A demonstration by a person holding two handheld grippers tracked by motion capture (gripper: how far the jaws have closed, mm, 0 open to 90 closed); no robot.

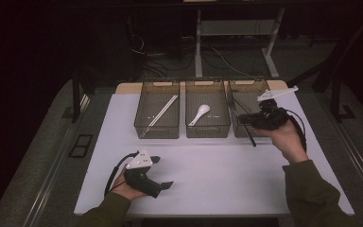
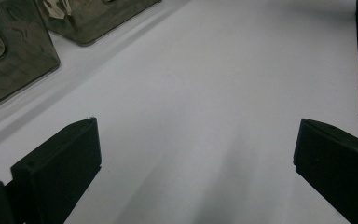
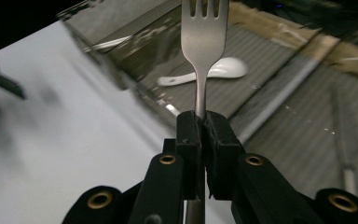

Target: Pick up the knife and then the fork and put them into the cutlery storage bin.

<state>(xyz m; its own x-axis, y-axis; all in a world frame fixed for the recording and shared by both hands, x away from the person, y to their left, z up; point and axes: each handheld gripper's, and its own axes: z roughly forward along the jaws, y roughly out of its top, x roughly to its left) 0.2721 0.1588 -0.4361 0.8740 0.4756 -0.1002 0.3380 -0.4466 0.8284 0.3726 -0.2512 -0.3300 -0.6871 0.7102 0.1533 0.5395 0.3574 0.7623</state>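
Note:
My right gripper (image 3: 203, 122) is shut on the handle of a metal fork (image 3: 204, 28), whose tines point up and away above the bins. In the high view the right gripper (image 1: 243, 119) hovers at the front edge of the right bin (image 1: 248, 87), and the fork (image 1: 252, 139) shows as a dark slanted bar. A white spoon (image 3: 219, 72) lies in the middle bin (image 1: 208, 133). Near the table's front left, my left gripper (image 1: 163, 172) rests in a hand, open. Its black jaws (image 2: 196, 135) stand wide apart over bare white table with nothing between them.
Three smoky clear bins stand in a row at the back of the white table (image 1: 217, 175). The left bin (image 1: 157, 135) holds pale chopsticks (image 1: 163, 111). Two bin corners (image 2: 14, 60) appear at the upper left of the left gripper view. Dark floor and table legs lie beyond.

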